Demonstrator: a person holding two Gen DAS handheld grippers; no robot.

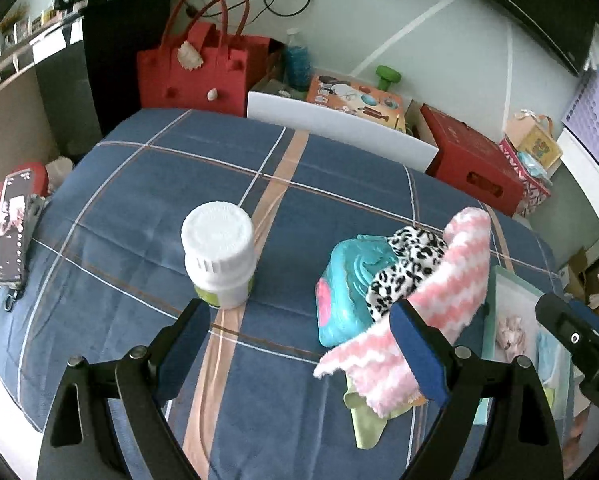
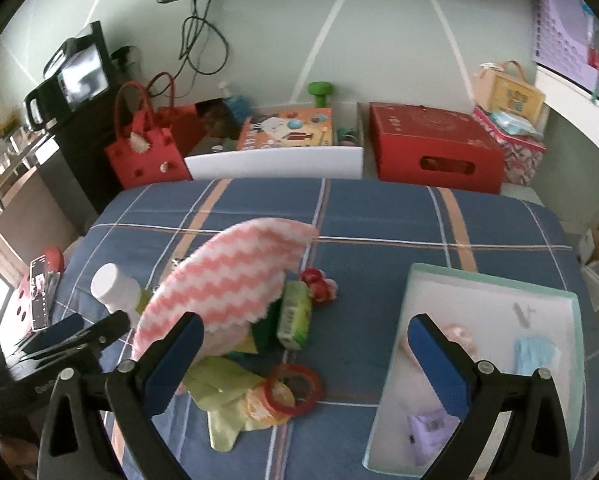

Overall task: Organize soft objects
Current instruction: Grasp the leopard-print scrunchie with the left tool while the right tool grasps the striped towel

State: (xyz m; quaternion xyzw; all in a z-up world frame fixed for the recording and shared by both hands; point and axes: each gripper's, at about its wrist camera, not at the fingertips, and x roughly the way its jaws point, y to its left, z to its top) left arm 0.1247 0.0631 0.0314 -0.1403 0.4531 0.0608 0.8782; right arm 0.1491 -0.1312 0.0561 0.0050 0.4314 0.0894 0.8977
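Pink-striped cloth (image 1: 451, 280) drapes over the pile beside the tray (image 2: 555, 292) on the bed. Both grippers, left gripper (image 1: 299, 334) and right gripper (image 2: 305, 346), gape empty. Lifting it may drag the spotted cloth (image 1: 403, 268) or tip the bottle (image 1: 219, 256).

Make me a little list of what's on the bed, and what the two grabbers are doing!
surface: blue plaid bedspread
pile: pink-and-white zigzag cloth draped over a teal pack and leopard-print fabric
standing apart: white bottle, upright
tray: pale green tray holding small soft items
left gripper: open, holding nothing
right gripper: open, holding nothing
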